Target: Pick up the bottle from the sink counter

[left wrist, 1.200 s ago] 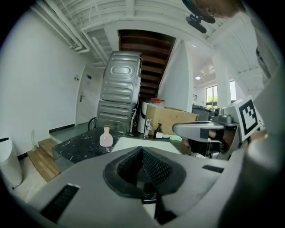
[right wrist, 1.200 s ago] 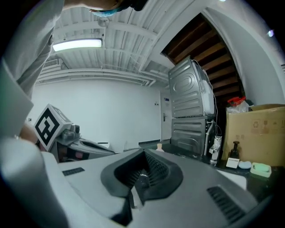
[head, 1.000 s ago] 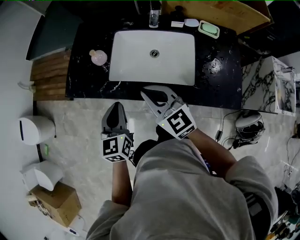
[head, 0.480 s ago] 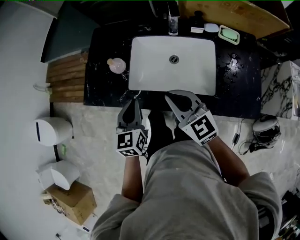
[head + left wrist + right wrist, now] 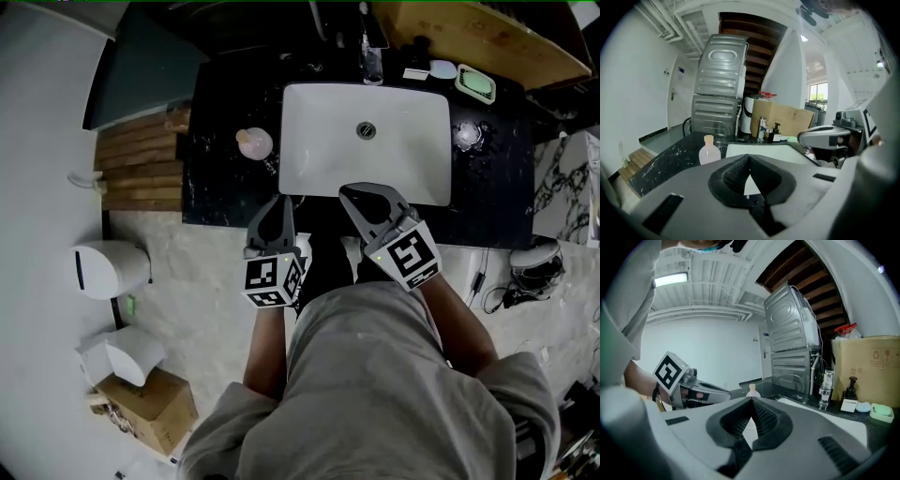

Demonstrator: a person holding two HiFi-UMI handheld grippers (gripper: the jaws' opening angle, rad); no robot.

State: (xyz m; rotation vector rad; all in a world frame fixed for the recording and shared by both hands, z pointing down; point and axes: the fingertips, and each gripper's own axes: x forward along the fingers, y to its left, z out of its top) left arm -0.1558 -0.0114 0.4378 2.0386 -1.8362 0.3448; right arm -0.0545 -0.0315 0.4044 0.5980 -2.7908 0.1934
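Note:
A small pink bottle [image 5: 254, 142] with a pale cap stands upright on the black counter [image 5: 217, 178], left of the white sink [image 5: 323, 159]. My left gripper [image 5: 277, 202] is shut and empty, with its tip at the counter's front edge, below and a little right of the bottle. In the left gripper view the bottle [image 5: 709, 151] stands ahead and to the left of the closed jaws [image 5: 749, 157]. My right gripper [image 5: 359, 192] is also shut and empty, over the sink's front rim. Its own view shows the bottle [image 5: 752, 390] just beyond the jaw tips [image 5: 751, 401].
A faucet [image 5: 368, 42], a small pump bottle and a green soap dish [image 5: 475, 82] line the back of the counter. Wooden steps [image 5: 141, 164] lie left of it. Two white bins [image 5: 111, 267] and a cardboard box [image 5: 150, 398] sit on the floor at left.
Both grippers have moved forward toward the counter; the left tip now reaches its front edge and the right one is over the sink rim. Both stayed shut.

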